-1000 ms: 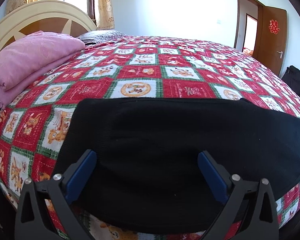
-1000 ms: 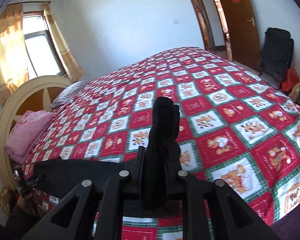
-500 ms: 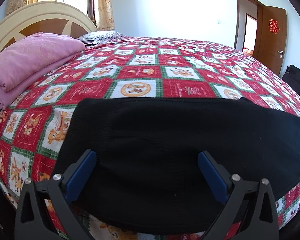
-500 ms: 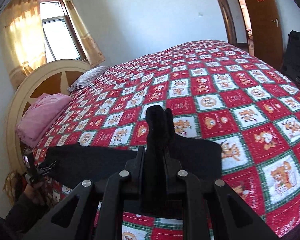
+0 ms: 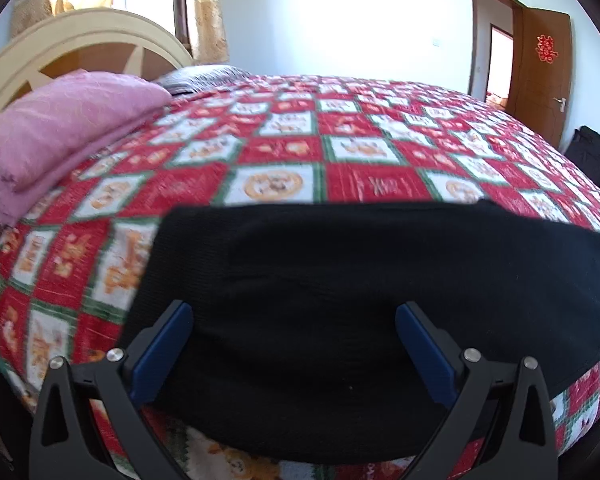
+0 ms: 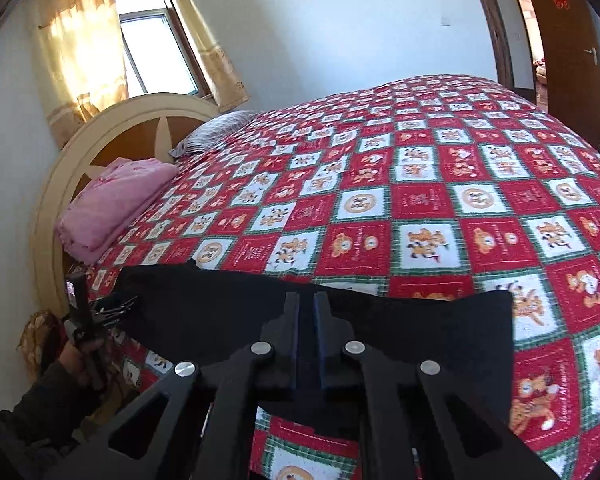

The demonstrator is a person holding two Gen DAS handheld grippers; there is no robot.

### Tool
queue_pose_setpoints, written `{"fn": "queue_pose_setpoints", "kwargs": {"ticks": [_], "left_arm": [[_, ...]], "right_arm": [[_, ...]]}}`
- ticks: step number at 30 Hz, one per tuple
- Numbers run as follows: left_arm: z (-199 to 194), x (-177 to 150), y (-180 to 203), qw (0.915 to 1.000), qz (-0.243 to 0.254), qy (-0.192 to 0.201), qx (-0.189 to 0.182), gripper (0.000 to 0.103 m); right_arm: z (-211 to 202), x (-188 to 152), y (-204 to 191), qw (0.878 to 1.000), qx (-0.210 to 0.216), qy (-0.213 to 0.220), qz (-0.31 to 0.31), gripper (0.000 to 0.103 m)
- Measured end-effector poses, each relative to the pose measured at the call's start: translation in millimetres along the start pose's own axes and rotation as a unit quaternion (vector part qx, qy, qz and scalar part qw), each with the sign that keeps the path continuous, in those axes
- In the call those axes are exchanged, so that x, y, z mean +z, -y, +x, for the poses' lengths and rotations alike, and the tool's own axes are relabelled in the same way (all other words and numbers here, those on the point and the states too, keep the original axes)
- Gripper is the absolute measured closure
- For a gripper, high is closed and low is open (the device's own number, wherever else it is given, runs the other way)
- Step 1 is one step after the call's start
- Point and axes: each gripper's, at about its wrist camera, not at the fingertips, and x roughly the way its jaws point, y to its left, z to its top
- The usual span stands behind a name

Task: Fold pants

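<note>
Black pants (image 6: pixel 380 336) flat on near edge of quilt (image 6: pixel 420 200), long axis running left-right along bed edge. My left gripper (image 5: pixel 292 344) spread wide over pants, gripping nothing. My right gripper (image 6: pixel 307 332) nearly closed; cannot tell if fabric pinched. Pink blanket (image 5: pixel 60 132) folded by headboard (image 6: pixel 100 136), well apart.

Black pants (image 5: pixel 380 300) hide quilt (image 5: pixel 280 152), which is motion-blurred.

Light: bright daylight from window (image 6: pixel 156 52), upper left
Glare: wall (image 5: pixel 340 16) blown out white, upper centre
Blur: bedspread (image 5: pixel 284 152) smeared in left wrist view
Edges: fisheye bending, dark corner vignette
</note>
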Motion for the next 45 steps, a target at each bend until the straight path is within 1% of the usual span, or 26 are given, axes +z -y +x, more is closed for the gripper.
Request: {"fn": "queue_pose_setpoints", "kwargs": {"ticks": [2, 3, 4, 5, 6, 8, 9, 11, 12, 14, 18, 20, 21, 23, 25, 27, 29, 31, 35, 36, 38, 39, 40, 42, 44, 45], "left_arm": [[-17, 10, 5, 0.9997, -0.003, 0.021, -0.010, 0.000], [-27, 15, 10, 0.9993, -0.001, 0.032, -0.021, 0.000], [-36, 20, 17, 0.9986, 0.003, 0.042, -0.031, 0.000], [-44, 25, 26, 0.9978, 0.008, 0.049, -0.045, 0.000], [-53, 30, 40, 0.9960, 0.019, 0.054, -0.068, 0.000], [-59, 36, 64, 0.9925, 0.038, 0.052, -0.104, 0.000], [-60, 40, 81, 0.9909, 0.046, 0.046, -0.118, 0.000], [-61, 45, 107, 0.9869, 0.058, 0.042, -0.145, 0.000], [-60, 48, 123, 0.9832, 0.068, 0.039, -0.164, 0.000], [-59, 51, 153, 0.9777, 0.088, 0.035, -0.188, 0.000], [-51, 54, 193, 0.9656, 0.095, 0.009, -0.242, 0.000], [-47, 53, 203, 0.9622, 0.092, -0.004, -0.256, 0.000], [-45, 51, 207, 0.9605, 0.090, -0.011, -0.263, 0.000], [-42, 47, 211, 0.9576, 0.086, -0.024, -0.274, 0.000], [-39, 42, 217, 0.9547, 0.082, -0.038, -0.284, 0.000], [-36, 39, 222, 0.9512, 0.079, -0.051, -0.294, 0.000], [-38, 36, 230, 0.9480, 0.083, -0.051, -0.303, 0.000], [-41, 33, 240, 0.9441, 0.091, -0.053, -0.312, 0.000], [-45, 28, 266, 0.9263, 0.097, -0.076, -0.356, 0.001], [-47, 27, 273, 0.9220, 0.099, -0.079, -0.366, 0.002], [-49, 26, 284, 0.9139, 0.103, -0.089, -0.383, 0.006], [-49, 26, 293, 0.9096, 0.102, -0.095, -0.392, 0.008], [-49, 26, 300, 0.9067, 0.100, -0.100, -0.397, 0.011], [-46, 25, 320, 0.9001, 0.100, -0.113, -0.409, 0.016], [-42, 22, 341, 0.8980, 0.105, -0.128, -0.408, 0.020], [-40, 21, 350, 0.8965, 0.107, -0.138, -0.407, 0.027]], "right_arm": [[-8, -3, 11, 1.000, -0.022, -0.001, 0.007, 0.082], [-13, -6, 18, 1.000, -0.028, -0.001, 0.013, 0.061], [-17, -10, 25, 0.999, -0.029, 0.002, 0.018, 0.047], [-21, -14, 32, 0.999, -0.033, 0.006, 0.021, 0.047], [-21, -17, 37, 0.999, -0.045, 0.004, 0.021, 0.047], [-16, -23, 40, 0.996, -0.087, -0.018, 0.003, 0.047], [-13, -26, 36, 0.995, -0.096, -0.024, -0.012, 0.047], [-10, -34, 26, 0.997, -0.068, -0.033, -0.029, 0.047], [-6, -39, 17, 0.997, -0.053, -0.042, -0.044, 0.047], [8, -52, -7, 0.992, -0.059, -0.063, -0.091, 0.047], [38, -71, -19, 0.985, -0.070, -0.103, -0.116, 0.048], [53, -77, -14, 0.981, -0.097, -0.118, -0.121, 0.067], [58, -79, -9, 0.980, -0.101, -0.122, -0.118, 0.080], [58, -80, -1, 0.983, -0.088, -0.124, -0.100, 0.085], [50, -79, -2, 0.985, -0.079, -0.116, -0.102, 0.093], [40, -77, -8, 0.985, -0.075, -0.111, -0.106, 0.095], [29, -77, -15, 0.984, -0.072, -0.108, -0.120, 0.095], [30, -78, -17, 0.983, -0.075, -0.109, -0.127, 0.095], [57, -90, -4, 0.982, -0.067, -0.142, -0.107, 0.095], [55, -89, -2, 0.984, -0.060, -0.139, -0.099, 0.094], [45, -83, 3, 0.987, -0.033, -0.133, -0.084, 0.082], [36, -79, 8, 0.989, -0.020, -0.124, -0.077, 0.069], [25, -75, 14, 0.992, -0.013, -0.107, -0.070, 0.059], [8, -69, 29, 0.996, -0.010, -0.067, -0.051, 0.059], [-13, -63, 52, 1.000, -0.028, -0.007, -0.012, 0.058], [-20, -62, 62, 0.999, -0.044, 0.018, 0.009, 0.057]]}}
